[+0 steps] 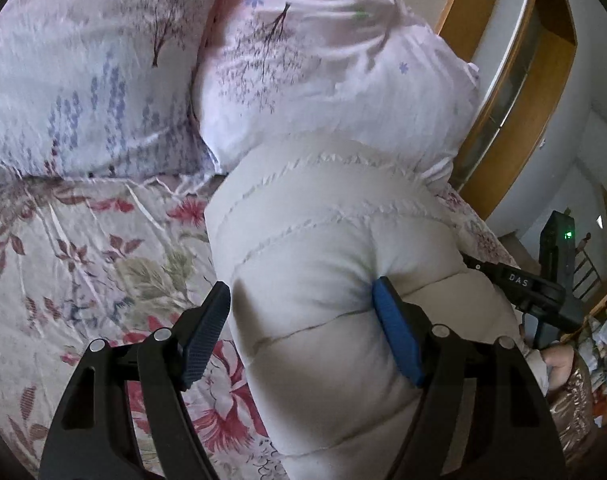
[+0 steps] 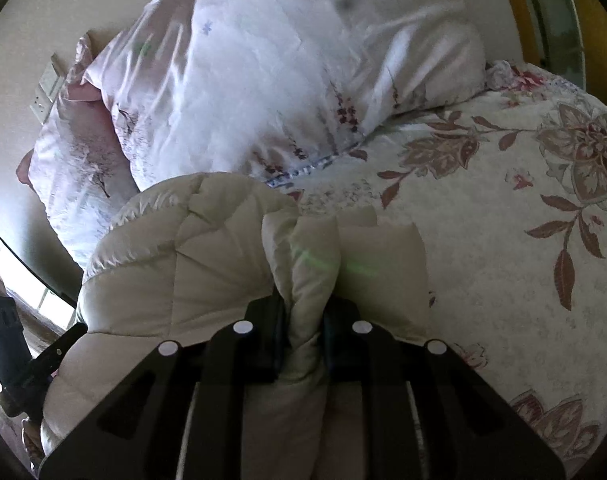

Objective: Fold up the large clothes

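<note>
A cream quilted puffer jacket (image 1: 323, 264) lies bunched on the floral bed sheet (image 1: 83, 248). My left gripper (image 1: 299, 316) is open, its blue pads on either side of a thick fold of the jacket. In the right wrist view the jacket (image 2: 191, 264) fills the lower middle. My right gripper (image 2: 305, 332) is shut on a pinched fold of the jacket. The right gripper also shows in the left wrist view (image 1: 519, 284), at the jacket's far right side.
Two floral pillows (image 1: 83, 80) and a bunched duvet (image 2: 263, 80) lie at the head of the bed. A wooden headboard and frame (image 1: 515, 92) run along the right. A device with a green light (image 1: 559, 240) stands beyond the bed. The sheet (image 2: 503, 220) extends right.
</note>
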{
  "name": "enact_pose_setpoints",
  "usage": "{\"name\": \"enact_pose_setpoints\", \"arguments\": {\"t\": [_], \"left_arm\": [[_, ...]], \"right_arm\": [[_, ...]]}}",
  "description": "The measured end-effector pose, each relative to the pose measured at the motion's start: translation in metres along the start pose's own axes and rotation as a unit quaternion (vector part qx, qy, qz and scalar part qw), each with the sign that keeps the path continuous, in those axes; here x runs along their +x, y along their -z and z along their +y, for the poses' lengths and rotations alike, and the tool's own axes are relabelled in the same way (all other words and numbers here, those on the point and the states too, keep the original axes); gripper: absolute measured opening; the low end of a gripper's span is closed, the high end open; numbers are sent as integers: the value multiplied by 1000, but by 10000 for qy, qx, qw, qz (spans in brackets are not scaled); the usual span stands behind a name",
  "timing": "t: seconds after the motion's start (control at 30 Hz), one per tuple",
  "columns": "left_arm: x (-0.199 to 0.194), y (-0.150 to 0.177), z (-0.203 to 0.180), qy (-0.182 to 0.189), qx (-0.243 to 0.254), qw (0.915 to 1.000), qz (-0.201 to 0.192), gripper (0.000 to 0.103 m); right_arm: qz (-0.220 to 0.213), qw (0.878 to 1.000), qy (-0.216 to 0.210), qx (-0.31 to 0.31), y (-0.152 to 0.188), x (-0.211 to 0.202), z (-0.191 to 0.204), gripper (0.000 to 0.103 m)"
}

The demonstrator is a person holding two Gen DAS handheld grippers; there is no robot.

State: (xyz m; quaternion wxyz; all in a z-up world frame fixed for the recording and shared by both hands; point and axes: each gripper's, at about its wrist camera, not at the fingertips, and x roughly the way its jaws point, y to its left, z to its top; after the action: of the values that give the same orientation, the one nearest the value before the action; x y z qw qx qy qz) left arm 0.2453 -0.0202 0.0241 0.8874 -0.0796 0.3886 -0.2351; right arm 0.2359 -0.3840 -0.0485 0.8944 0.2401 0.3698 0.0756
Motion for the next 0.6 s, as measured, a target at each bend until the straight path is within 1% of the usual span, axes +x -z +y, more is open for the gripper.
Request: {"name": "enact_pose_setpoints", "arguments": {"t": [0.33,0.5,0.53,0.57,0.6], "left_arm": [[21,3,12,262,-283,9984,418,76],[30,5,14,209,-334,9976,577,82],[31,5,14,190,-339,9975,592,83],[31,5,14,164,-340,9975,600,83],[30,5,14,155,-331,9975,607,84]], "right_arm": [[128,9996,-16,244,3,8,-11,16],[202,9990,-49,402,4,9,-14,17],[226,9990,-28,396,3,9,-14,20],[243,9990,14,369,2,7,-12,25],[224,9992,132,302,1,1,-10,29]]}}
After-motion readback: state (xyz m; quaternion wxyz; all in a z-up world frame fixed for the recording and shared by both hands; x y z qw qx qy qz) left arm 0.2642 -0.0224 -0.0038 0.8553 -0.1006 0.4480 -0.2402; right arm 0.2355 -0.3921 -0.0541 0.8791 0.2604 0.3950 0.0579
